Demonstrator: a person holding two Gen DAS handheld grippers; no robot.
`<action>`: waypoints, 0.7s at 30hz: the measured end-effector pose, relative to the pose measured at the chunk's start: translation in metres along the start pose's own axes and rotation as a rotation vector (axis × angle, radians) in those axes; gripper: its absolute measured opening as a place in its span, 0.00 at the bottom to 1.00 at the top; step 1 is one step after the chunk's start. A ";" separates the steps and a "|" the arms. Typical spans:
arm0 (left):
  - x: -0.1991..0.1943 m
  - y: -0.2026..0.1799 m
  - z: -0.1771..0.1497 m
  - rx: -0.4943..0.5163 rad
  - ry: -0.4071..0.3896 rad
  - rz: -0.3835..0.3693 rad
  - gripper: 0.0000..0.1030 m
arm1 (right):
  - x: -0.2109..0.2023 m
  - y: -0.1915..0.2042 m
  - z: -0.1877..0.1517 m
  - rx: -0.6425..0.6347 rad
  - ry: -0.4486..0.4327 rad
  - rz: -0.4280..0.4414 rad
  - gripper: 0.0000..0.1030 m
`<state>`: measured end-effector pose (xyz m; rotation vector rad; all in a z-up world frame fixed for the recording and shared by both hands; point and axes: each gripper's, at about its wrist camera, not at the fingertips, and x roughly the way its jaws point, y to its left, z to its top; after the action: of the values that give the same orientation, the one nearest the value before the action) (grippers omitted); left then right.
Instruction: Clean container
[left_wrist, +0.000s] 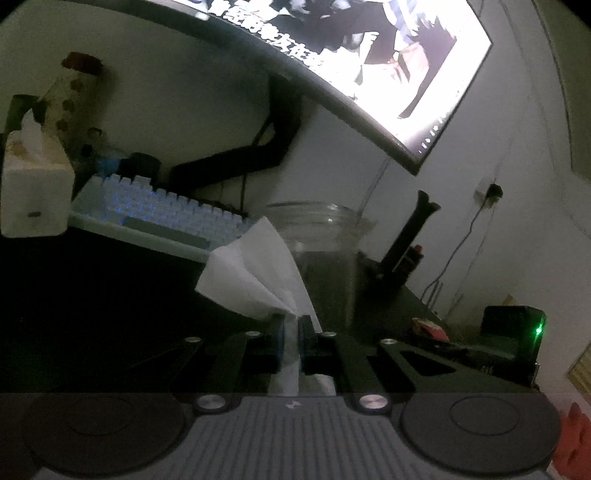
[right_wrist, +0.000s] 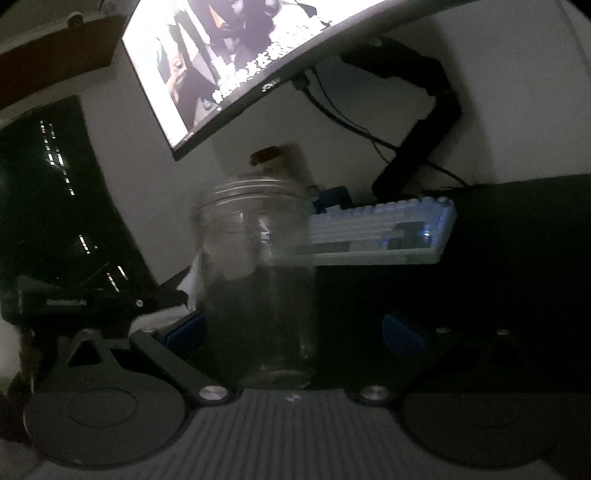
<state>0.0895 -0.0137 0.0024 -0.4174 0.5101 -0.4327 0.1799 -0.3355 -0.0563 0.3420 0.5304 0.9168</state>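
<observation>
Black desk surface (left_wrist: 92, 295), matte and dim, runs under everything; the room is dark, lit mainly by one tilted monitor (left_wrist: 369, 66) on a black arm (left_wrist: 258, 147) against a pale wall (left_wrist: 184, 92). Cables hang down that wall toward a plug (left_wrist: 493, 192).

Count on the desk: one white backlit keyboard (left_wrist: 159, 218), one white tissue box (left_wrist: 35, 195) with a sheet standing out of its top, one patterned cylinder with a dark cap (left_wrist: 74, 92) behind the box, one dark device with a green light (left_wrist: 517, 332) at the right edge. One clear plastic jar (right_wrist: 258, 280), uncapped and with a threaded neck, stands upright in front of the keyboard.

Left gripper (left_wrist: 293, 325): fingers clenched on one folded white tissue (left_wrist: 255, 273), which fans upward and sits just beside the jar's left wall in the left wrist view.

Right gripper (right_wrist: 291, 328): fingers released, spread wide either side of the jar's lower body. The left blue pad (right_wrist: 188, 328) is close against the jar; the right pad (right_wrist: 400, 332) stands clear of it. The jar is blurred, so contact at the left pad cannot be told.
</observation>
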 end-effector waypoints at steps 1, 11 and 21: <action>0.000 0.001 0.001 0.001 0.001 0.003 0.06 | 0.002 -0.001 0.002 0.004 0.005 0.001 1.00; 0.008 0.037 0.009 -0.117 0.025 0.028 0.06 | 0.034 -0.004 0.034 0.021 0.164 -0.016 1.00; 0.020 0.026 0.045 -0.133 0.022 -0.136 0.06 | 0.087 -0.061 0.066 0.424 0.209 0.090 1.00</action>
<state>0.1374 0.0098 0.0187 -0.5778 0.5350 -0.5364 0.3007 -0.3028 -0.0573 0.6618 0.9120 0.9286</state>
